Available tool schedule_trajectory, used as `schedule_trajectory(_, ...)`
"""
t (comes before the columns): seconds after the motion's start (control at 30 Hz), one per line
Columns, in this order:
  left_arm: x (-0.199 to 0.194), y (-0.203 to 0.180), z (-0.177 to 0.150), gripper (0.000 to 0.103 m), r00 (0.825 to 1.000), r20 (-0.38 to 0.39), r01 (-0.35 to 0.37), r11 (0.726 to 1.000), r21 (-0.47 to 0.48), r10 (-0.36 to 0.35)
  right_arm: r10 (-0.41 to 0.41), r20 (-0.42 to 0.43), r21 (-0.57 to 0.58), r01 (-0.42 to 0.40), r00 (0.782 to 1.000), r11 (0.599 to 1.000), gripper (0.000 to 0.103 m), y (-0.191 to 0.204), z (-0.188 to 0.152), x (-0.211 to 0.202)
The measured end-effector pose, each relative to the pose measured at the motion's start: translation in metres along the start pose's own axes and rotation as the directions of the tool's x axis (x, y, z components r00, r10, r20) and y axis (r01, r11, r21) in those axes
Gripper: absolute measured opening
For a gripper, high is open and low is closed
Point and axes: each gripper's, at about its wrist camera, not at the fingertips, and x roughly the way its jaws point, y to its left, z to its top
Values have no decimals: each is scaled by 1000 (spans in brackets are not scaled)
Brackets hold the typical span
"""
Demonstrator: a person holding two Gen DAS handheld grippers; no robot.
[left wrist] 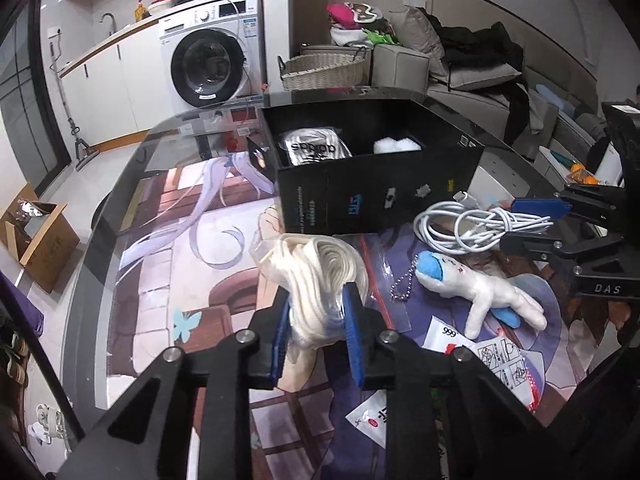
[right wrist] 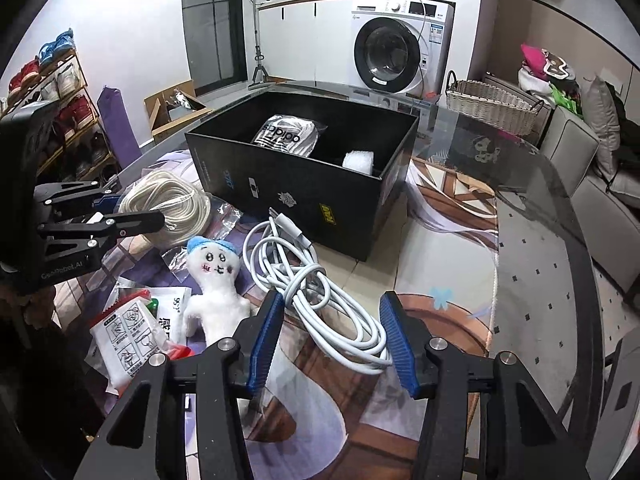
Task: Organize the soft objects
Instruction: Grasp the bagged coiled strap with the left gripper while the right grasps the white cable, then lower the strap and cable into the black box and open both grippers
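My left gripper (left wrist: 316,300) is shut on a coil of cream rope (left wrist: 324,260) in a clear bag, its blue pads squeezing the bundle. In the right wrist view the left gripper (right wrist: 128,210) sits at the left edge against the rope (right wrist: 172,204). My right gripper (right wrist: 332,308) straddles a white charging cable (right wrist: 320,292), which fills the gap between its pads; in the left wrist view the right gripper (left wrist: 528,222) pinches the cable (left wrist: 472,224). A white plush doll (left wrist: 480,288) (right wrist: 216,280) with a blue cap lies between the grippers. The open black box (left wrist: 380,200) (right wrist: 300,184) holds a bagged striped item (right wrist: 286,134) and a white fluffy piece (right wrist: 360,160).
Printed packets (right wrist: 128,328) (left wrist: 500,356) lie on the picture mat near the doll. Beyond the glass table stand a wicker basket (right wrist: 488,104), a washing machine (right wrist: 392,52) and a sofa (left wrist: 480,92). A shoe rack (right wrist: 60,92) and a cardboard box (left wrist: 40,236) are on the floor side.
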Motion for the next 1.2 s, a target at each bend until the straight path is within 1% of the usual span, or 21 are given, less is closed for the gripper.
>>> schedule_trajectory(0.13, -7, 0, 2, 21, 1000, 14, 14, 1000, 0, -14, 4, 15, -5, -4, 1000, 1000, 50, 3, 2, -6)
schedule_trajectory(0.2, -10, -2, 4, 21, 1000, 26, 7, 1000, 6, -8, 8, 18, -15, -8, 1000, 1000, 47, 5, 2, -9)
schedule_trajectory(0.23, -12, -2, 4, 21, 999, 31, 8, 1000, 4, -8, 12, 22, -18, -12, 1000, 1000, 29, 6, 2, -10)
schedule_trajectory(0.27, -13, -2, 4, 21, 999, 34, 12, 1000, 0, -12, 16, 19, -20, -16, 1000, 1000, 20, 7, 3, -10)
schedule_trajectory(0.3, -14, -2, 4, 21, 999, 37, 18, 1000, -3, -18, 2, 21, -23, -1, 1000, 1000, 20, 8, 3, -10)
schedule_trajectory(0.33, -14, -1, 5, 21, 999, 38, 19, 1000, -5, -19, 1, 23, -27, 0, 1000, 1000, 17, 8, 3, -11)
schedule_trajectory(0.37, -14, -1, 5, 20, 999, 37, 16, 1000, -6, -16, 18, 16, -23, -18, 1000, 1000, 17, 6, 2, -9)
schedule_trajectory(0.5, -14, 0, 5, 20, 999, 41, 12, 1000, -12, -11, 16, 11, -5, -16, 1000, 1000, 18, -1, 1, -8)
schedule_trajectory(0.57, -16, 0, 5, 20, 999, 51, 17, 1000, -13, -16, 27, 3, -7, -27, 1000, 1000, 27, -3, -1, -8)
schedule_trajectory(0.6, -17, 1, 5, 20, 998, 55, 15, 1000, -16, -14, 27, 2, -5, -27, 1000, 1000, 29, -4, -2, -7)
schedule_trajectory(0.63, -18, 1, 5, 20, 998, 58, 16, 1000, -18, -15, 28, -9, -5, -28, 1000, 1000, 33, -4, -2, -5)
schedule_trajectory(0.67, -19, 2, 5, 20, 998, 63, 21, 1000, -23, -19, 30, -28, -7, -30, 999, 1000, 36, -4, -4, -1)
schedule_trajectory(0.83, -29, 3, 7, 20, 994, 101, 33, 999, -28, -30, 13, -80, -30, -15, 997, 999, 36, -1, -6, 22)
schedule_trajectory(0.9, -32, 5, 9, 20, 993, 116, 41, 998, -38, -36, 11, -76, -28, -13, 997, 1000, 35, 0, -2, 25)
schedule_trajectory(0.93, -33, 6, 9, 20, 992, 120, 44, 998, -43, -39, 2, -73, -32, -5, 997, 999, 33, 1, -1, 25)
schedule_trajectory(0.97, -35, 6, 10, 20, 991, 127, 46, 998, -49, -39, 5, -71, -38, -7, 997, 999, 28, 2, 0, 25)
schedule_trajectory(1.0, -37, 6, 10, 20, 991, 131, 44, 998, -51, -37, 11, -74, -50, -14, 997, 999, 28, 5, 0, 25)
schedule_trajectory(1.07, -40, 6, 11, 20, 989, 145, 48, 997, -55, -40, -6, -59, -66, 2, 998, 998, 28, 9, 0, 21)
schedule_trajectory(1.2, -52, 6, 13, 20, 982, 183, 62, 996, -56, -51, 11, -24, -75, -13, 1000, 997, 28, 14, 2, 5)
